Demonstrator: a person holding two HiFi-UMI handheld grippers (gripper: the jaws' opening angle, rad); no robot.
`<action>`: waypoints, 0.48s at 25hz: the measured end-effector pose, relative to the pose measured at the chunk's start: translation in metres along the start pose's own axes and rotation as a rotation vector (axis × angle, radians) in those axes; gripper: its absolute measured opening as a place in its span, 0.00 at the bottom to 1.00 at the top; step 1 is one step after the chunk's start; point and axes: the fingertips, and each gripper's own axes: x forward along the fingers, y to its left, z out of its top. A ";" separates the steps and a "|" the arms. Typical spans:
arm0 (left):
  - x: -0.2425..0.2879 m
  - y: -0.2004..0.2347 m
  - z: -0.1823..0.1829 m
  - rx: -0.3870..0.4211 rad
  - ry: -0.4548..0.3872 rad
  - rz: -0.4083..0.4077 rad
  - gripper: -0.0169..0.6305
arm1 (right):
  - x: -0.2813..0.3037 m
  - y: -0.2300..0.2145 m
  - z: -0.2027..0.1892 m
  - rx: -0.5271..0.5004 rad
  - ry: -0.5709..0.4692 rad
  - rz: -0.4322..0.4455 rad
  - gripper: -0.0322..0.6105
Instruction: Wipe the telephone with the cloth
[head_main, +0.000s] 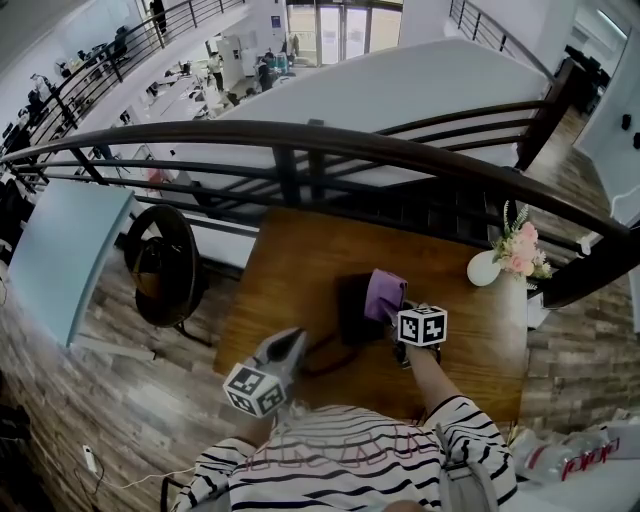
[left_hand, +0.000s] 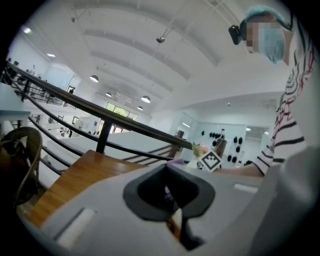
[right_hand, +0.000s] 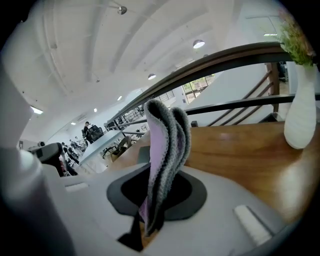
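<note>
Right gripper (head_main: 395, 312) clamps the folded purple cloth (head_main: 384, 292) between its jaws over the right edge of the black telephone (head_main: 352, 312), which sits mid-table (head_main: 290, 270); left gripper (head_main: 293, 342), jaws together and empty, hangs just left of the telephone; flower vase (head_main: 483, 269) stands well to its right.

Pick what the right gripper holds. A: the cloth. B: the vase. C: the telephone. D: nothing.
A: the right gripper is shut on the folded cloth, which stands up from between its jaws.
</note>
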 end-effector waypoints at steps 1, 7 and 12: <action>-0.002 0.001 0.000 0.000 -0.001 0.002 0.03 | 0.001 0.011 -0.002 -0.008 -0.010 0.024 0.13; -0.011 0.007 -0.002 -0.001 -0.003 0.017 0.03 | 0.019 0.063 -0.032 -0.054 0.046 0.141 0.13; -0.017 0.006 -0.005 0.004 0.003 0.029 0.03 | 0.040 0.076 -0.060 -0.086 0.131 0.155 0.13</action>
